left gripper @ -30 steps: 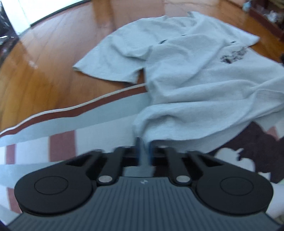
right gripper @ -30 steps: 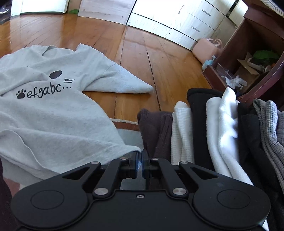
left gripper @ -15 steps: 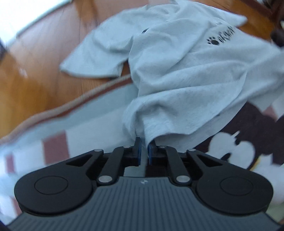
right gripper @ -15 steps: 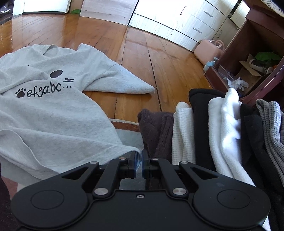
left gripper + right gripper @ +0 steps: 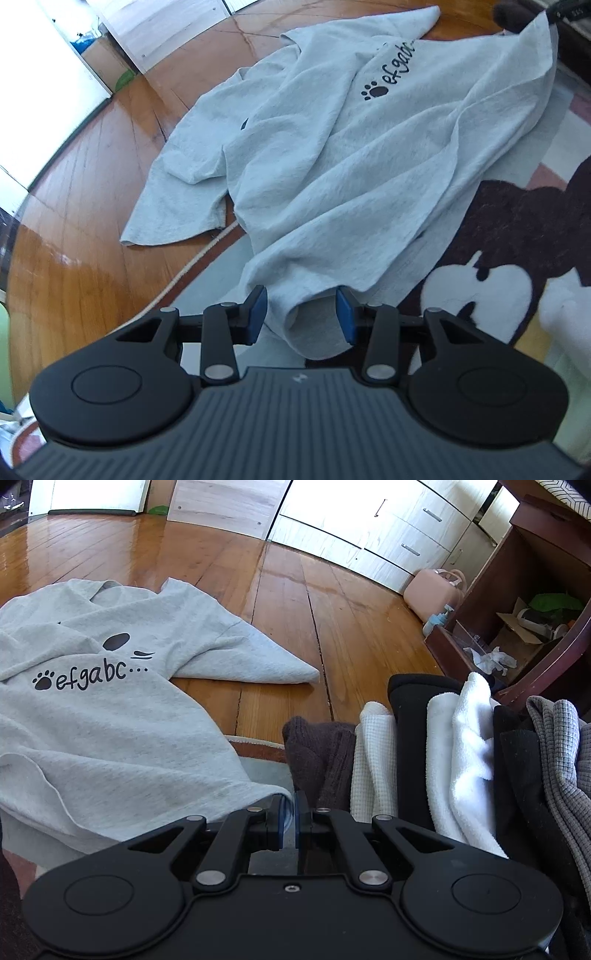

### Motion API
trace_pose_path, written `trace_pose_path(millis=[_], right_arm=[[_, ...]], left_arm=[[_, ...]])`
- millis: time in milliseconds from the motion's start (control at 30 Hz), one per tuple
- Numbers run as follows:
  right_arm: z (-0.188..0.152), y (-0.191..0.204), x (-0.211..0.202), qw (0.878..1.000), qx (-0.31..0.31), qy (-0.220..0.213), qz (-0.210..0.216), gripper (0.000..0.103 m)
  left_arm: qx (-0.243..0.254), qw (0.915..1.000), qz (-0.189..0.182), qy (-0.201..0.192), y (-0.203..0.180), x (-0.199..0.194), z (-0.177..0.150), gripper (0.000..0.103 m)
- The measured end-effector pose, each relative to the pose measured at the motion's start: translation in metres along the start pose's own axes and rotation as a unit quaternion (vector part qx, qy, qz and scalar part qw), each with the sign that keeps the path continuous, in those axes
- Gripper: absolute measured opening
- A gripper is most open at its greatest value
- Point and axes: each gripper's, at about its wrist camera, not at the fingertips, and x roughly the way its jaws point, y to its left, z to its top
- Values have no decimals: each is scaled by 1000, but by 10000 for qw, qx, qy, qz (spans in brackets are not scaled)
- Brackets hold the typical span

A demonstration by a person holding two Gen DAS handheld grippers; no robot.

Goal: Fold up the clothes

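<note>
Half a second ago the left gripper [image 5: 301,312] was pinched on the near corner of the grey T-shirt [image 5: 354,177]; its blue pads [image 5: 256,312] now stand wide apart, and the corner of cloth lies loose between them, gripped by neither. At the far left of the left wrist view, bright white doors meet the wooden floor [image 5: 92,206], and one short sleeve lies flat on the boards. The shirt's body runs from there toward the far right, rumpled in long folds, with a black paw print and lettering on its chest. Its near hem rests on a rug [image 5: 524,221] patterned in pale grey, dark brown and white. At the far right of that view the hem's other corner rises to a peak. In the right wrist view the shirt fills the left side, its other sleeve pointing right across the floorboards. The right gripper [image 5: 290,818] is closed tight on that hem corner, cloth caught between its pads. Just right of it lies a heap of clothes [image 5: 443,746]: brown knit, white waffle cloth, black, white towelling and grey. Beyond, at the far right, stand pale drawers [image 5: 406,528], a pink bag [image 5: 434,590] and a dark wooden cabinet [image 5: 517,590].
</note>
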Motion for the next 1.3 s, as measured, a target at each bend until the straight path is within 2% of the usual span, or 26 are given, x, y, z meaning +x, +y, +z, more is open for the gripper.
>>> trace_pose_path(millis=[133,300,367,467,567,600,633,667,733,767,833,867,933,967,1000,1133,1167,1200,1267,1300], right_arm=[[-1,0,1,10000,-3,18,10,3],[-1,0,3,10000,19,14,34,3],[-1,-1,3,10000,34,9,51,3],[-2,-1,5,10000,58,0,77,3],[-2,-1,6,9999,81,-8,103,3],[-2,-2,6,9999,89,-11,112,3],[-3,-2,7,9999,97,-14,121,3],[-3,-2,7,9999,104,-17,130,3],[-4,-4,7,9996,181,-38,215,8],[-5,-7,6,9992,260,-59,304,9],[-7,-13,4,9979,417,-101,482,9],[-8,-15,3,9971,496,-122,571,8],[-10,-21,1,9949,653,-163,749,8],[-13,-22,0,9949,659,-171,741,8],[-16,-23,1,9947,681,-140,760,9],[-28,-28,2,9835,1128,34,1411,14],[-31,-27,1,9806,1166,11,1578,19],[-34,-25,-1,9773,1203,-12,1745,31],[-36,-15,-2,9770,1014,9,1877,46],[-37,-8,-2,9778,866,-10,1908,46]], left_arm=[[-738,9969,-250,-64,22,0,-1,40],[-1735,9834,-496,-203,52,6,-1,37],[-1651,9846,-531,-236,52,11,1,36],[-1558,9845,-805,26,49,24,4,36],[-1731,9807,-901,141,46,30,3,28],[-1688,9818,-862,100,43,31,3,27],[-1646,9833,-779,71,42,32,4,21],[-1604,9849,-654,53,42,33,6,9],[-1795,9832,-255,-226,50,23,9,4],[-2076,9770,-83,-475,60,11,6,4],[-2903,9504,155,-1104,89,-23,-5,4],[-3231,9373,204,-1290,100,-34,-12,4],[-3729,9170,164,-1406,115,-42,-28,4],[-3833,9130,167,-1388,118,-42,-32,4],[-3796,9158,193,-1295,116,-38,-31,4],[-3642,9263,297,-918,109,-22,-31,4],[-3602,9287,323,-824,108,-18,-30,4],[-3558,9305,345,-796,106,-16,-29,4],[-3539,9308,353,-842,108,-16,-28,4],[-3557,9302,344,-840,107,-17,-29,4]])
